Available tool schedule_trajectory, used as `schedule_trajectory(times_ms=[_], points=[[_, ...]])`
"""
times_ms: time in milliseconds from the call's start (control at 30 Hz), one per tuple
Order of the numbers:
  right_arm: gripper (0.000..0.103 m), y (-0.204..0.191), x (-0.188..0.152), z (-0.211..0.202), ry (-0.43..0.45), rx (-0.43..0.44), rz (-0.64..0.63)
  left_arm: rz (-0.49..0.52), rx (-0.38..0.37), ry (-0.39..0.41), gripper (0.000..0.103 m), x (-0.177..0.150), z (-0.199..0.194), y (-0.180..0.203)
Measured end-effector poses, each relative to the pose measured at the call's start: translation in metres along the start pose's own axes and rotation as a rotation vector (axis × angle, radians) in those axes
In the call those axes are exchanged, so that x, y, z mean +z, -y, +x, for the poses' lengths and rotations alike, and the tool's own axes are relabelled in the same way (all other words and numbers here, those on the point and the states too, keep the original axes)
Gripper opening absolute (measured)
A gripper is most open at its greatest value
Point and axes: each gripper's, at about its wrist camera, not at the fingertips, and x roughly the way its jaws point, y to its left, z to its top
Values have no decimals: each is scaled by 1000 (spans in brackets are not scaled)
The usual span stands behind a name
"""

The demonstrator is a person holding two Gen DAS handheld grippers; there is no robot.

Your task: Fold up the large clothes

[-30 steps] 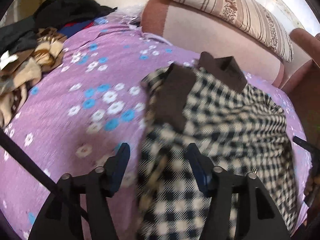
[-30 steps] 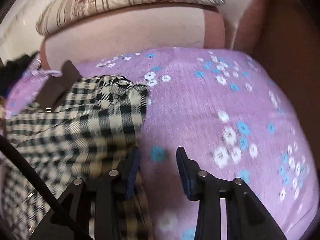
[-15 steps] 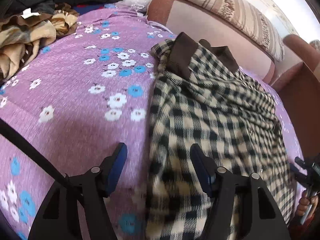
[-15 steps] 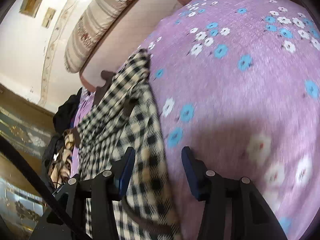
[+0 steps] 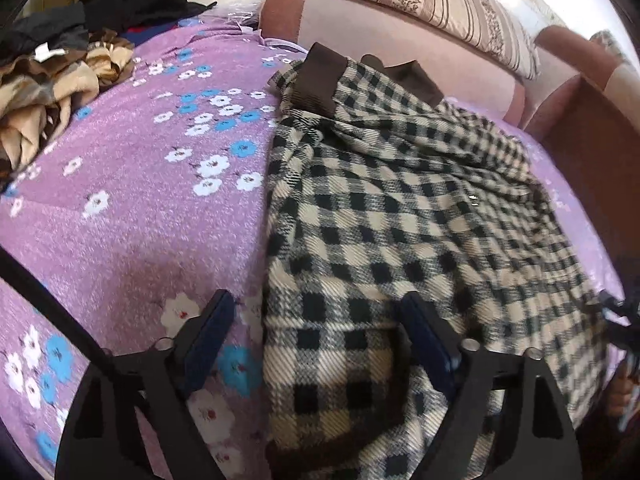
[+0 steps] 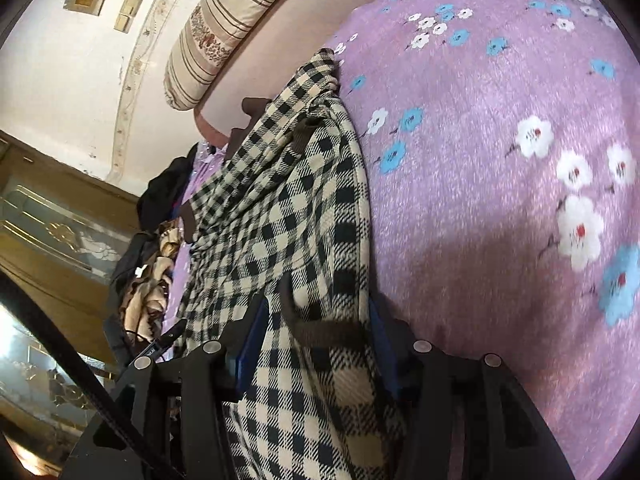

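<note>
A purple flowered bedcover (image 5: 132, 208) spreads under a black-and-cream checked coat (image 5: 400, 216) lying along it, whose near hem sits between the opening jaws of the left gripper (image 5: 316, 340) and inside the spread, unclamped right gripper (image 6: 316, 336).

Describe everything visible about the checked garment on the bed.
The checked garment is a thick, woolly-looking piece in cream and black checks with dark brown trim at its far end. It lies rumpled lengthwise on the purple flowered bedspread. Its near hem sits between the fingers of the left gripper, which are opening; its edge, with a brown strap, lies between those of the right gripper.
</note>
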Motion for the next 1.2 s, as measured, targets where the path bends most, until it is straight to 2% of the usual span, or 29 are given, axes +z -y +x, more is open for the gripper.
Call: schedule_trajectory(times_ms=[67, 133, 267, 500, 700, 800, 967, 1200], points=[[54, 0, -2, 0, 1, 7, -2, -28, -47, -7, 61, -3, -5, -3], [54, -1, -2, 2, -3, 15, -5, -57, -85, -19, 56, -7, -9, -4], [54, 0, -6, 2, -27, 63, -8, -105, -158, -34, 56, -22, -19, -5], [54, 0, -14, 5, -80, 140, -8, -136, -175, -18, 57, -46, -32, -5], [54, 1, -18, 6, -95, 207, 16, -146, -159, -48, 62, -55, -38, 1], [54, -1, -20, 8, -98, 212, 15, -147, -143, -71, 65, -54, -38, 3], [54, 3, -19, 9, -113, 252, 34, -167, -129, -85, 80, -50, -34, 11], [54, 3, -17, 10, -121, 264, 31, -113, -46, -102, 89, -48, -27, 29]])
